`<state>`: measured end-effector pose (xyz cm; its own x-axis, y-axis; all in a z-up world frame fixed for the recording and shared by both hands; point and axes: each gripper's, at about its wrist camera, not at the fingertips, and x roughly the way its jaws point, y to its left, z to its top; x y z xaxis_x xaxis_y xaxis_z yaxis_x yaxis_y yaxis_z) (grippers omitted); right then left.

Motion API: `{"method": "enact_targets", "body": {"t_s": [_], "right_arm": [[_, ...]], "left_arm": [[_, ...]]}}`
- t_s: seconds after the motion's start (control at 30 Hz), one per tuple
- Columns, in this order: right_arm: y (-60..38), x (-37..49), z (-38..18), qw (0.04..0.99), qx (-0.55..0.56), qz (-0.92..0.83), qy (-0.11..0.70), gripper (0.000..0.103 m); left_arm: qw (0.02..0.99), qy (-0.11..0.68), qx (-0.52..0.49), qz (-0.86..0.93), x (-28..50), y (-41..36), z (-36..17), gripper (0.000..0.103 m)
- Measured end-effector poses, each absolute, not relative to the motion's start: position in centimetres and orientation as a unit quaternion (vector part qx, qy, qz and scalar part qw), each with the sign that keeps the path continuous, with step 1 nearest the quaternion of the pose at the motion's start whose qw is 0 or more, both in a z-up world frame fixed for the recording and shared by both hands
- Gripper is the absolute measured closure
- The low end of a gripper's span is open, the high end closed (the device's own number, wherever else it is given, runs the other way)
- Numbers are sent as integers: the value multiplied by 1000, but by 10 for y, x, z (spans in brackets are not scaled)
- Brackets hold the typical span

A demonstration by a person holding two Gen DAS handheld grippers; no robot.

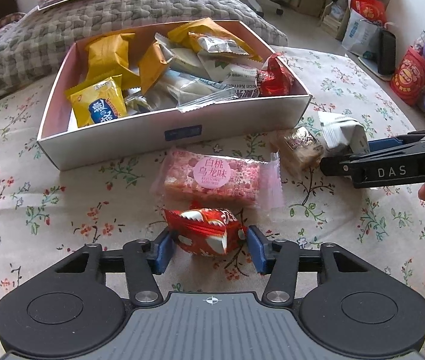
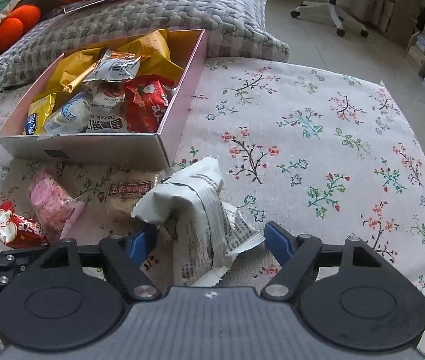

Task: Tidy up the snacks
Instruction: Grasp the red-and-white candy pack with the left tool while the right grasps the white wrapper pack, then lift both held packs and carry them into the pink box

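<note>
Left claw [image 1: 207, 247] closed around a red candy [image 1: 204, 231], pads touching both ends of the wrapper. Right claw [image 2: 209, 240] half open astride a white packet [image 2: 200, 210]: left pad against the crumpled wrapper, right pad clear of it, so no grip yet. Just beyond, a pink bar [image 1: 212, 177] and a beige snack [image 2: 129, 193] lying loose on the flowered cloth [image 2: 317, 138], near the full box [image 1: 164, 133].

Possible slip: slick twisted wrapper squirting out when lifted. Possible tear or a hold on only the loose flap of the packet.

Right-hand view alone shows the packet's far side; left-hand view alone shows the candy pinched.
</note>
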<state>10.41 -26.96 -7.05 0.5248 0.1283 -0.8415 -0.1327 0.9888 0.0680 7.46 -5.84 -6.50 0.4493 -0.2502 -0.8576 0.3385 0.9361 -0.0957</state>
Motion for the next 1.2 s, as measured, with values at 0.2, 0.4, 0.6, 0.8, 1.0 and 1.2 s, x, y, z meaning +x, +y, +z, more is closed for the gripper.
{"method": "enact_targets", "body": {"t_s": [0.2,0.4,0.6,0.8,1.0,1.2], "right_arm": [[-269,104,-68,875,-14,68,479,45],[-268,104,-65,877,-16,69,475,49],[-270,103,-61,877,-7,70,475,52],[-274,103,-57,876,8,67,478,69],[-277,102,-55,878,19,63,474,70],[-277,101,-44,886,24,66,459,70]], "left_arm": [[850,496,44,-171,74,-57,-63,67],[850,497,43,-170,72,-56,-61,70],[848,499,51,-171,71,-57,-57,71],[848,499,51,-168,71,-54,-54,71],[850,498,51,-166,71,-52,-50,71],[855,490,44,-167,71,-47,-41,71]]}}
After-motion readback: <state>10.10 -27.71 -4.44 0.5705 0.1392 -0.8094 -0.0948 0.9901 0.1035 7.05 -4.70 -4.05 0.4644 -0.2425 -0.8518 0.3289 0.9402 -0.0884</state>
